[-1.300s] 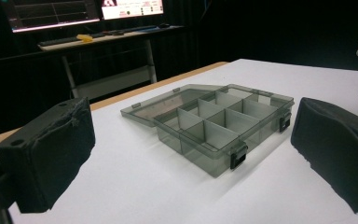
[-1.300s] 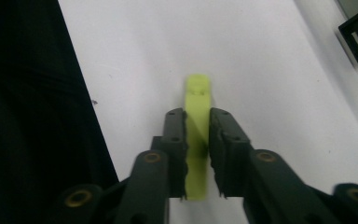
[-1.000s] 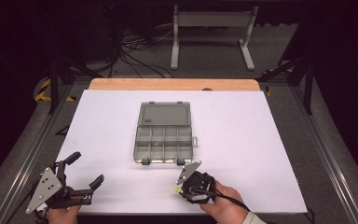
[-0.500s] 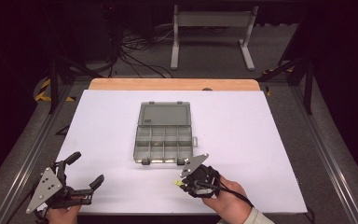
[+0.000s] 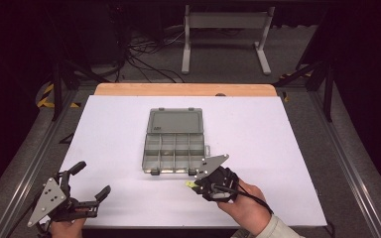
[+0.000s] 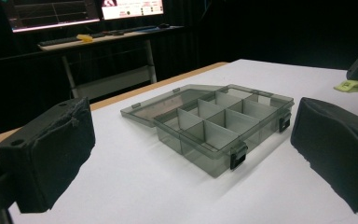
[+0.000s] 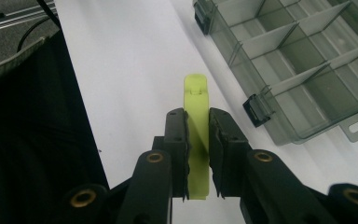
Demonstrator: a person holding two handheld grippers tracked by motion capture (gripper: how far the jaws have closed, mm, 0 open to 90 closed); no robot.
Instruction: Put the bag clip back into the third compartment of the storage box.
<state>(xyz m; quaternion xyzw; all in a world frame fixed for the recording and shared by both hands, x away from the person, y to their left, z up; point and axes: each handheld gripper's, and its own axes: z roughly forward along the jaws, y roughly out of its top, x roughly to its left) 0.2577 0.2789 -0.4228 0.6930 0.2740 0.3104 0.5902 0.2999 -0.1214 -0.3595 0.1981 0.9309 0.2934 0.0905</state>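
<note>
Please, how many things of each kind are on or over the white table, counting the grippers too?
Grippers: 2, the left gripper and the right gripper
Compartment boxes: 1, the grey organiser box, lid open
Yellow-green pieces: 1, the yellow-green piece, clamped in the right gripper
Total: 4

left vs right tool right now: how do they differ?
The left tool is open, jaws spread wide and empty; the right tool is shut on a yellow-green piece. The left tool sits near the table's near-left corner, away from the open compartment box; the right tool hovers beside the box's near-right corner. Both have black padded jaws.
</note>
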